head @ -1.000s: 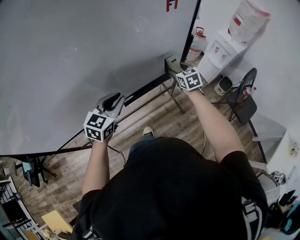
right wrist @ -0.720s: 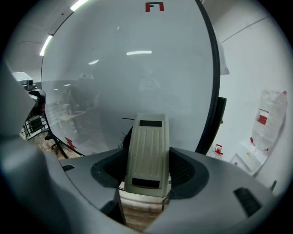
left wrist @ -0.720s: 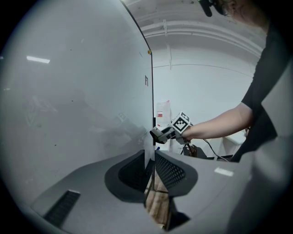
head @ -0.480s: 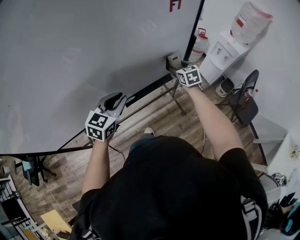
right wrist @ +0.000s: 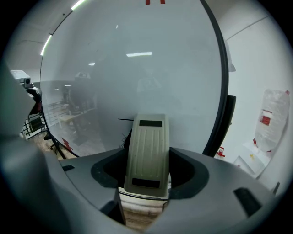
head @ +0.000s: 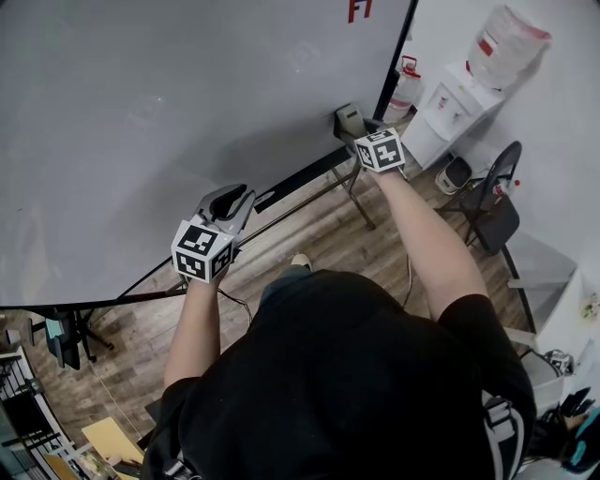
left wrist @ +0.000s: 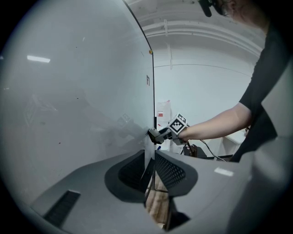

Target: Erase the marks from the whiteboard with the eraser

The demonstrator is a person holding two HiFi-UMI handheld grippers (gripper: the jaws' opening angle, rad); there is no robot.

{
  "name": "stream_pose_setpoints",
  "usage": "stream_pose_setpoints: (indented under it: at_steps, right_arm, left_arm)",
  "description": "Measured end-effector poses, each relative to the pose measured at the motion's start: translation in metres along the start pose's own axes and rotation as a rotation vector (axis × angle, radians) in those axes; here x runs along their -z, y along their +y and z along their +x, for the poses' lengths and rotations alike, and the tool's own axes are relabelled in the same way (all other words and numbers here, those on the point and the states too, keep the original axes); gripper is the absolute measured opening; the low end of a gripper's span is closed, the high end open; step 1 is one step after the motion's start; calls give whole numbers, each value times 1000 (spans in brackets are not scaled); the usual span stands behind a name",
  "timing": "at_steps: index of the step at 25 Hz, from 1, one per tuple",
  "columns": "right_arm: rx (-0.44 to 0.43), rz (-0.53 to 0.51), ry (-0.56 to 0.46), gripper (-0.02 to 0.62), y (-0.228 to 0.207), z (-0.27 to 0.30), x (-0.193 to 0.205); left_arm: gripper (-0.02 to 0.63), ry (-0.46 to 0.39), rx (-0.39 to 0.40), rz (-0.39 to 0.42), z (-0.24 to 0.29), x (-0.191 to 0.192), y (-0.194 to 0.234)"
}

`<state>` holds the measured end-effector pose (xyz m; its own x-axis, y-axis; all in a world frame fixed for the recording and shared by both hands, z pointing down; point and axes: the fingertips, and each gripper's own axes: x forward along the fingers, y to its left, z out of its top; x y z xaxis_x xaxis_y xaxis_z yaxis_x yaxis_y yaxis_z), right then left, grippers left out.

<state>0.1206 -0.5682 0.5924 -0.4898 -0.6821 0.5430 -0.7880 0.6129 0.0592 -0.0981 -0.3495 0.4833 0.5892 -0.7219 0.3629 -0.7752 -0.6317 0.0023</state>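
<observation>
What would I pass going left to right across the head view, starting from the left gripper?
In order: left gripper → eraser held in the right gripper → red-capped white canister → water dispenser.

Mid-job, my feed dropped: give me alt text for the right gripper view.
The right gripper is clamped on a beige ribbed eraser, held in front of the whiteboard. The board fills most of the view, with a red mark at its top edge and its black frame on the right.
</observation>
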Motion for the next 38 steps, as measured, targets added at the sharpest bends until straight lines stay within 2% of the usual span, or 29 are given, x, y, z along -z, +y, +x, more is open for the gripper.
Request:
stream_pose_setpoints:
  at_steps: [24,38]
  right_arm:
    - [-145,-112,22,252,106,14,2]
    - [-153,-115,26,252,110,17,4]
  left_arm:
    - [80,4,-13,-23,-16,15,1]
    - [78,4,-20,-32,-17,19,0]
